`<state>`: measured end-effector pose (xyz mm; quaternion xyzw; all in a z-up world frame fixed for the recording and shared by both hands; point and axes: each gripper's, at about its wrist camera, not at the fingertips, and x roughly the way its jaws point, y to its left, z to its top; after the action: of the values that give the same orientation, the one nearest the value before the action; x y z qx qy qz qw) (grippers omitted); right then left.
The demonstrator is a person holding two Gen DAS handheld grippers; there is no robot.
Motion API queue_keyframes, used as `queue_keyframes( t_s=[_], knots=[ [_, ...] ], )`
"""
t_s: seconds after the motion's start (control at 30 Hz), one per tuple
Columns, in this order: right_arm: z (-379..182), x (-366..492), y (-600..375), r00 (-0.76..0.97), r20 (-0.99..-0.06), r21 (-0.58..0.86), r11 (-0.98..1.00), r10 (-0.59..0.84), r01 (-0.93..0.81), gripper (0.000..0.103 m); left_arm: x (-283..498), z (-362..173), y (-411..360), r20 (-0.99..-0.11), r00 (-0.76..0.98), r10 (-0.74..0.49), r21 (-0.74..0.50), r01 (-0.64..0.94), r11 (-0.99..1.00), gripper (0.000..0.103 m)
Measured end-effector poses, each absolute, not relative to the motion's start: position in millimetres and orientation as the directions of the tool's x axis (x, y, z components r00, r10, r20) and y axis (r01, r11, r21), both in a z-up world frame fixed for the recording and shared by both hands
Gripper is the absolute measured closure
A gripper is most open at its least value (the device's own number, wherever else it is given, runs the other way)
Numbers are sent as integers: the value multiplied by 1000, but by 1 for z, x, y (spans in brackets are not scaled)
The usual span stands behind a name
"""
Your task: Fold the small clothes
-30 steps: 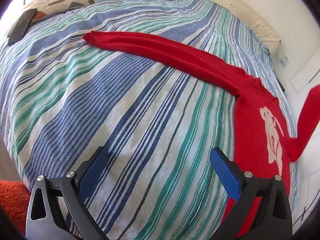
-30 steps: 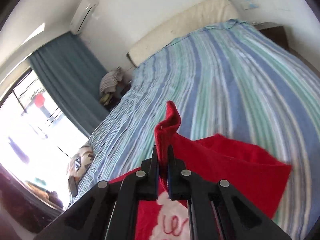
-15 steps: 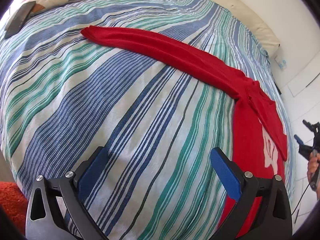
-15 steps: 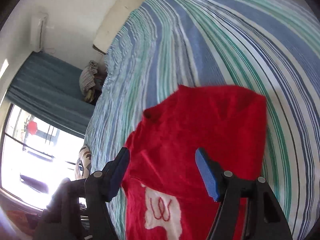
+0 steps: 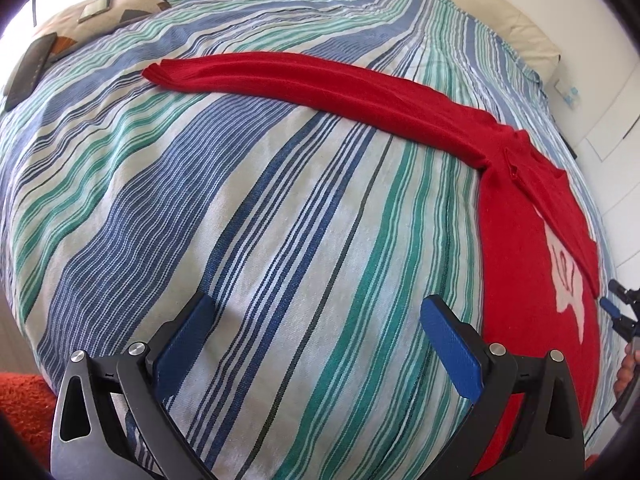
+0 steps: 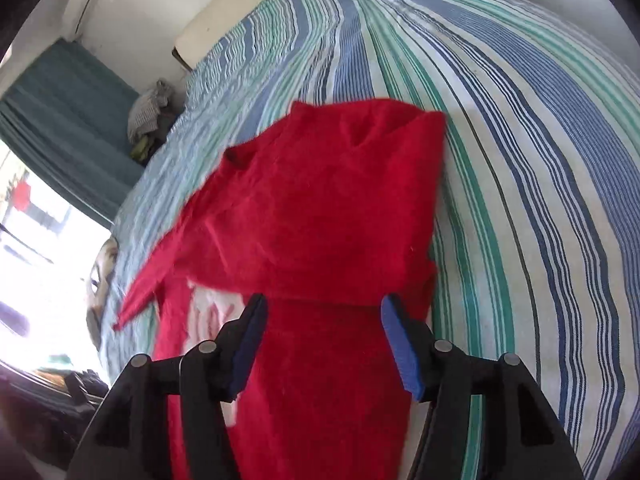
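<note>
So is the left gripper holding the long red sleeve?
No, the left gripper has its jaws wide open over bare striped bedspread, and the red sweater sleeve lies farther away, untouched.

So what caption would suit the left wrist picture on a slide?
Open left gripper hovers over the striped bedspread, facing a red sweater with one sleeve stretched out flat.

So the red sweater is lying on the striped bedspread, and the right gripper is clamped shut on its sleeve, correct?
Not quite. The red sweater does lie on the striped bedspread, but the right gripper is open: the right wrist view shows its blue fingers spread apart above the cloth, gripping nothing. One sleeve is folded across the body.
</note>
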<state>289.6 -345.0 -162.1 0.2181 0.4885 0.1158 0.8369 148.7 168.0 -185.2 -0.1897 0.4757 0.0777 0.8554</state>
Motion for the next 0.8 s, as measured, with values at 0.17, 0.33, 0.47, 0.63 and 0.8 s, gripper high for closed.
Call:
queue_keyframes(
  t_s=[0.17,0.33,0.47,0.63,0.8],
  knots=[
    [-185,270,-362,524,-786,483,855,327,190,44,145,-187,167,-847,529,-53,-237,-286,929,1],
    [-147,223,-344,567,-750,457,887,341,70,43,144,-187,166,-850,523,-58,-235,-280,931,1],
    [-135,173,-312,542,-758,390,918,363,-69,39,145,-187,164,-857,513,-45,-222,-289,931,1],
    [-156,108,-293,528,-788,321,943,316,-85,39,145,-190,155,-866,501,0,-157,-271,950,1],
    [-162,65,-290,557,-785,288,956,270,-56,39,144,-192,149,-866,498,45,-98,-257,961,1]
  ],
)
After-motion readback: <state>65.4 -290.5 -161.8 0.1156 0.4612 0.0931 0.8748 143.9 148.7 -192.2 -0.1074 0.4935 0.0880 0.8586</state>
